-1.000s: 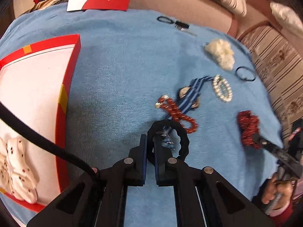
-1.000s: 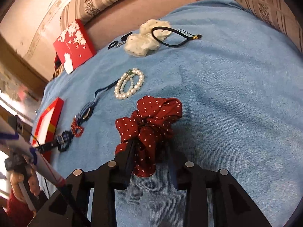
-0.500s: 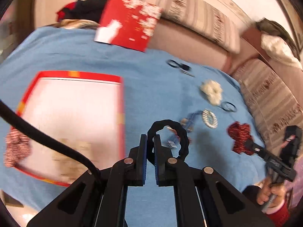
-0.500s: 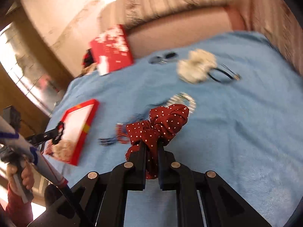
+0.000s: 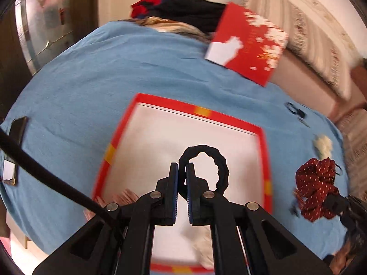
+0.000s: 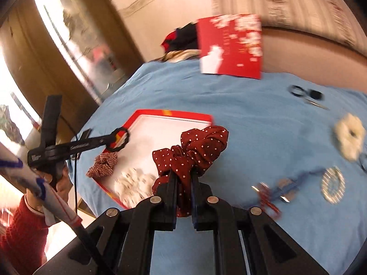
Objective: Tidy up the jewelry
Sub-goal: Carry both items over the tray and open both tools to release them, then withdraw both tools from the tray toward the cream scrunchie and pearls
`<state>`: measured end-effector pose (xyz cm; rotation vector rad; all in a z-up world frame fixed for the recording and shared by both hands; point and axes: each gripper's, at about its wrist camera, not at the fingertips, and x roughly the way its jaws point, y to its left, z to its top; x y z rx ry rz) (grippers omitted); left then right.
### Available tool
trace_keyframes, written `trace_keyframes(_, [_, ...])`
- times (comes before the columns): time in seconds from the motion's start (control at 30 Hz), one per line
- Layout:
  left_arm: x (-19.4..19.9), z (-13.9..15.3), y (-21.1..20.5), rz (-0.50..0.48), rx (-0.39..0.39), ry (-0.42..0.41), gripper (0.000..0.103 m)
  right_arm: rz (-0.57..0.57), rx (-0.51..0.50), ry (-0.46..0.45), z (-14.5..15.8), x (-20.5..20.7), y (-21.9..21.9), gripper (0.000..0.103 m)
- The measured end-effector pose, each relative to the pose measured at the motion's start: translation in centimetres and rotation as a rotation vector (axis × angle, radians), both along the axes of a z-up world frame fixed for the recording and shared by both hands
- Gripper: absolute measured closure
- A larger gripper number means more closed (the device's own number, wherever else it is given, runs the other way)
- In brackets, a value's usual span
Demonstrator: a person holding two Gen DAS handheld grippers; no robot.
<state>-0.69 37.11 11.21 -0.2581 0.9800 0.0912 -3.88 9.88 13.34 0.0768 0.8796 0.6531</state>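
My right-wrist view takes in both the box and the loose pieces; my left-wrist view looks mostly down into the red-rimmed box (image 5: 266,155), directly under and ahead of my left tongs (image 5: 182,167). Those tongs are clamped on a black hair tie (image 5: 223,167) that hangs over the box's white floor. From the right I can see what the left hides: a checked scrunchie (image 6: 103,163) on the box's near-left rim and a white speckled piece (image 6: 135,178) inside. My right tongs (image 6: 183,178) are closed tight on the red dotted scrunchie (image 6: 195,146), held above the blue cloth (image 6: 252,119) just right of the box. Right of these tongs lie a blurred red bead string (image 6: 266,194), a pearl bracelet (image 6: 332,184) and a cream scrunchie (image 6: 349,137). Beyond the box a red card (image 6: 231,45) leans at the cloth's far edge, with bare cloth between.
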Motion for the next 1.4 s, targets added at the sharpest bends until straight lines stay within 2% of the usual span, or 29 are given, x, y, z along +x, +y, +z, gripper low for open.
trace_keyframes(0.2, [4.4, -2.6, 3.6, 0.056, 0.029, 0.04, 0.097, 0.058, -0.111, 0.011, -3.2, 4.6, 7.4, 0.093])
trace_keyframes(0.47, [7.4, -4.9, 6.0, 0.104, 0.011, 0.07, 0.096, 0.03, -0.175, 0.058, -7.2, 9.1, 9.8, 0.092])
trace_keyframes(0.53, [7.6, -5.1, 6.1, 0.113, 0.009, 0.07, 0.094, 0.022, -0.18, 0.061, -7.2, 9.7, 10.0, 0.089])
trace_keyframes(0.57, [7.6, -5.1, 6.2, 0.116, 0.006, 0.068, 0.089, 0.015, -0.18, 0.06, -7.3, 9.9, 9.9, 0.087])
trace_keyframes(0.6, [7.6, -5.0, 6.3, 0.118, 0.0, 0.066, 0.086, 0.012, -0.181, 0.061, -7.3, 10.0, 9.9, 0.083])
trace_keyframes(0.67, [7.5, -4.8, 6.4, 0.121, -0.027, 0.06, 0.076, 0.0, -0.182, 0.057, -7.2, 9.9, 9.8, 0.065])
trace_keyframes(0.7, [7.3, -4.6, 6.3, 0.125, -0.038, 0.055, 0.074, -0.006, -0.182, 0.052, -7.0, 9.8, 9.6, 0.063])
trace_keyframes(0.77, [6.7, -3.7, 6.1, 0.138, -0.036, 0.039, 0.069, -0.014, -0.179, 0.047, -6.5, 9.4, 9.4, 0.057])
trace_keyframes(0.9, [4.4, -1.5, 5.4, 0.143, -0.041, 0.0, 0.065, -0.017, -0.163, 0.033, -5.1, 8.1, 8.4, 0.055])
trace_keyframes(1.0, [2.0, 0.6, 3.7, 0.143, -0.008, -0.028, 0.06, -0.021, -0.139, 0.028, -4.0, 6.6, 7.0, 0.052])
trace_keyframes(1.2, [-4.0, 3.9, -2.7, 0.083, 0.086, -0.067, 0.057, -0.02, -0.15, 0.009, -3.3, 2.0, 2.9, 0.05])
trace_keyframes(1.4, [-10.0, 4.9, -9.5, 0.027, 0.106, -0.118, 0.052, -0.063, -0.199, -0.04, -3.4, -2.9, -2.6, 0.048])
